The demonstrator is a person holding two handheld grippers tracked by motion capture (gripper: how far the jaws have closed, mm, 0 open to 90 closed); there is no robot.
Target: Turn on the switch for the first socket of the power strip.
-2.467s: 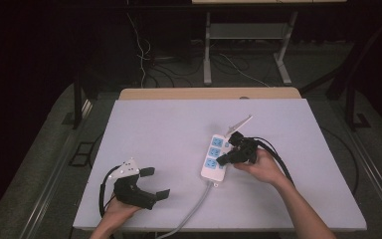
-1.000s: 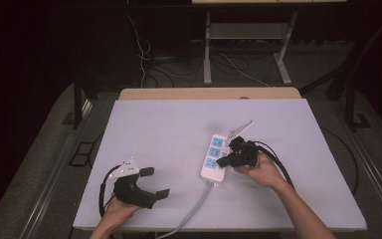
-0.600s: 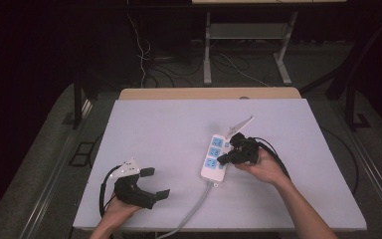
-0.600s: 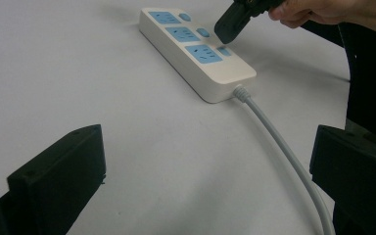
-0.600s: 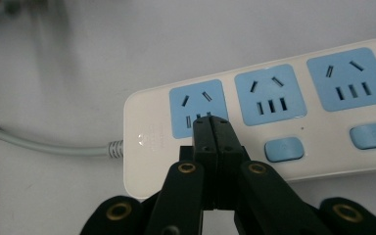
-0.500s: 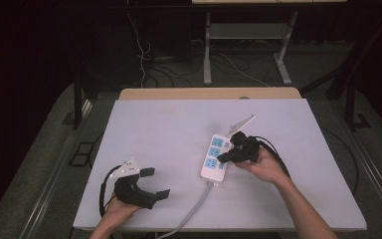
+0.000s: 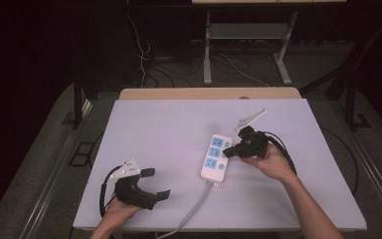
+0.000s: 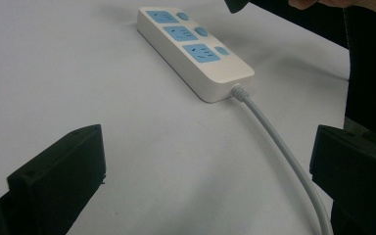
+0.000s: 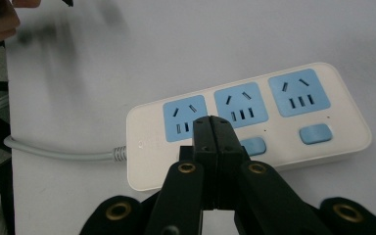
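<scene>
A white power strip with three blue sockets and blue switches lies mid-table, its grey cable trailing toward the front edge. In the right gripper view the strip runs across the frame and my right gripper is shut, jaws pressed together with nothing between them, tips over the strip's near side by a blue switch. In the high view that right gripper sits at the strip's right side. My left gripper rests open near the front left; its view shows the strip ahead.
A wooden board edge lines the back of the white table. Cables and metal stand legs lie on the dark floor beyond. Dark rails flank the table on both sides.
The right gripper has shifted slightly at the strip's right side. The left gripper and the strip have stayed where they were.
</scene>
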